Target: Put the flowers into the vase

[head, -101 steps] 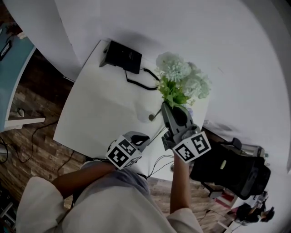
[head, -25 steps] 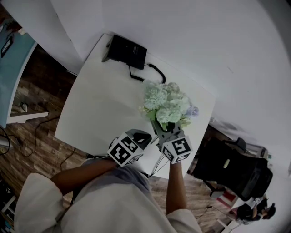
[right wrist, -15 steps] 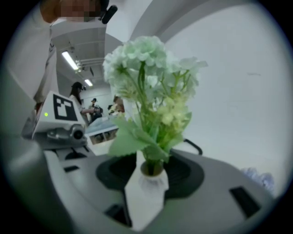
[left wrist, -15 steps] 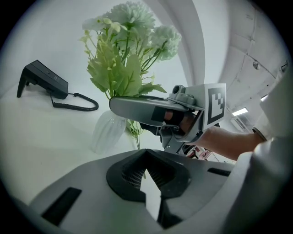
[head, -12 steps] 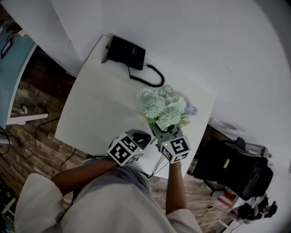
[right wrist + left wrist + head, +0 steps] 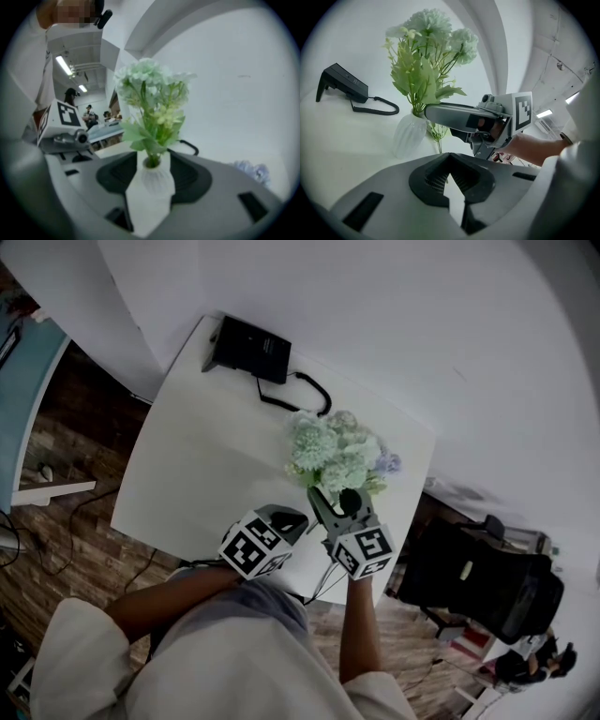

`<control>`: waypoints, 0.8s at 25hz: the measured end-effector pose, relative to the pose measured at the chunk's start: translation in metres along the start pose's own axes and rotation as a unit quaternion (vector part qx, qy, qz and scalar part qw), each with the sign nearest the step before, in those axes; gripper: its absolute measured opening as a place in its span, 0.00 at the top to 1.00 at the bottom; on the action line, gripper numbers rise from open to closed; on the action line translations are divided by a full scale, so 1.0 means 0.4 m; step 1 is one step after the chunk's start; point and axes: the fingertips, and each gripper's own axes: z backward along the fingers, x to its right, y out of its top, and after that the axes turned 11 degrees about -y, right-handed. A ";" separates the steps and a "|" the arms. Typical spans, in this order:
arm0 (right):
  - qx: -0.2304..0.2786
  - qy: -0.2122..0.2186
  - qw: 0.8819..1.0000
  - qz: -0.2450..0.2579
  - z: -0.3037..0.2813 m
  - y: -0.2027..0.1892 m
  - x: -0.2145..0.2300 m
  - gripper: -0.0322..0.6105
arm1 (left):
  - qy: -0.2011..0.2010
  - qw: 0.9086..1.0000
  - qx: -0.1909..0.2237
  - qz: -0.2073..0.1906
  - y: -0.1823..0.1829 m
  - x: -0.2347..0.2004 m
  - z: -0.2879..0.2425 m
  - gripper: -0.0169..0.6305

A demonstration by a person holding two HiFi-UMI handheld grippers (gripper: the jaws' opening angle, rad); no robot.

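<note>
Jaws of the right gripper stand wide and have just been opening; vase neck and stems sit between them, pads clear on both sides, nothing gripped. Left gripper: tips closed together, empty, parked at the near edge of the table, aimed at the vase from the side. Flowers are in the vase, stems upright, heads fanned above the mouth. Vase lies dead ahead of the right jaws, long axis vertical and crossing their line at right angles. Right hand is the nearer by far. Judgement: the exit wants a straight pull back along the jaws' own line, since any sideways drift could catch a stem or tip the narrow vase. Against four seconds ago: the bunch was then held in the right gripper farther up the table, with the vase bare beside it. Half a second ago the bunch was already down and the jaws narrower. Black device and cord unchanged at the far corner.
</note>
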 end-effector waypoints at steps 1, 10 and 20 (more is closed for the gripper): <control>0.002 -0.004 1.000 -0.004 0.007 0.001 0.004 0.61 | 0.000 1.000 0.001 -0.001 0.001 0.000 0.001 0.94; 0.007 -0.027 0.999 -0.039 0.065 -0.007 0.016 0.62 | -0.004 1.000 0.015 -0.010 0.019 0.015 0.007 0.94; 0.035 -0.061 0.996 -0.052 0.152 0.003 0.003 0.73 | -0.004 0.999 0.042 -0.033 0.049 0.037 0.025 0.94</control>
